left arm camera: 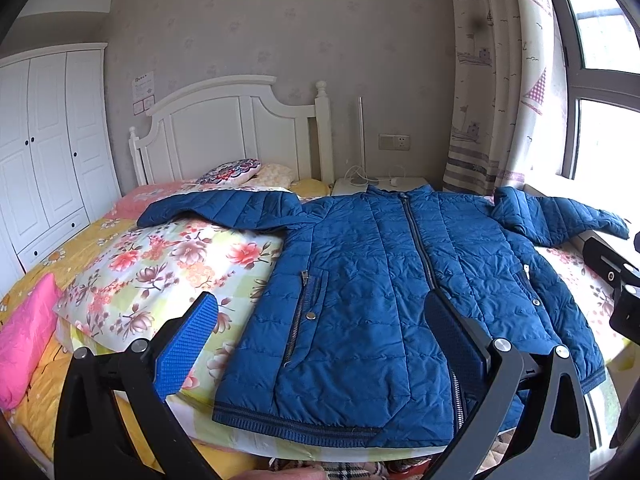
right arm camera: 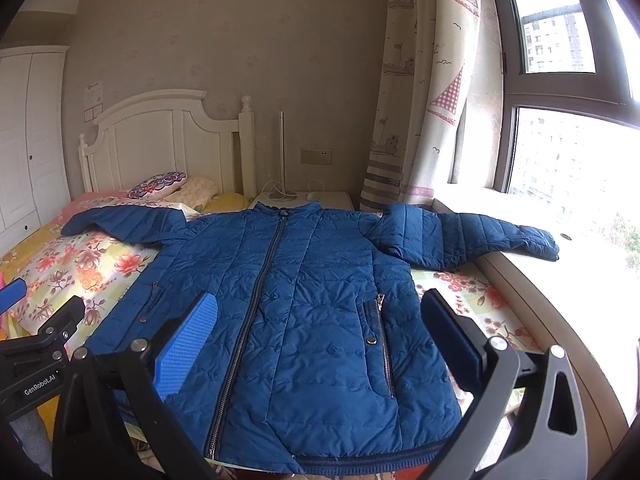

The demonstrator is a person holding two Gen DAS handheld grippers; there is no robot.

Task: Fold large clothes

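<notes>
A blue quilted jacket lies flat and zipped on the bed, front up, collar toward the headboard, both sleeves spread out. It also shows in the right wrist view. Its right sleeve rests on the window sill. My left gripper is open and empty, above the jacket's lower left part near the hem. My right gripper is open and empty, above the jacket's lower middle. Neither touches the cloth.
A floral pillow lies left of the jacket, with a pink cushion beyond it. The white headboard, a nightstand with lamp and cables, curtain and window sill surround the bed. A wardrobe stands left.
</notes>
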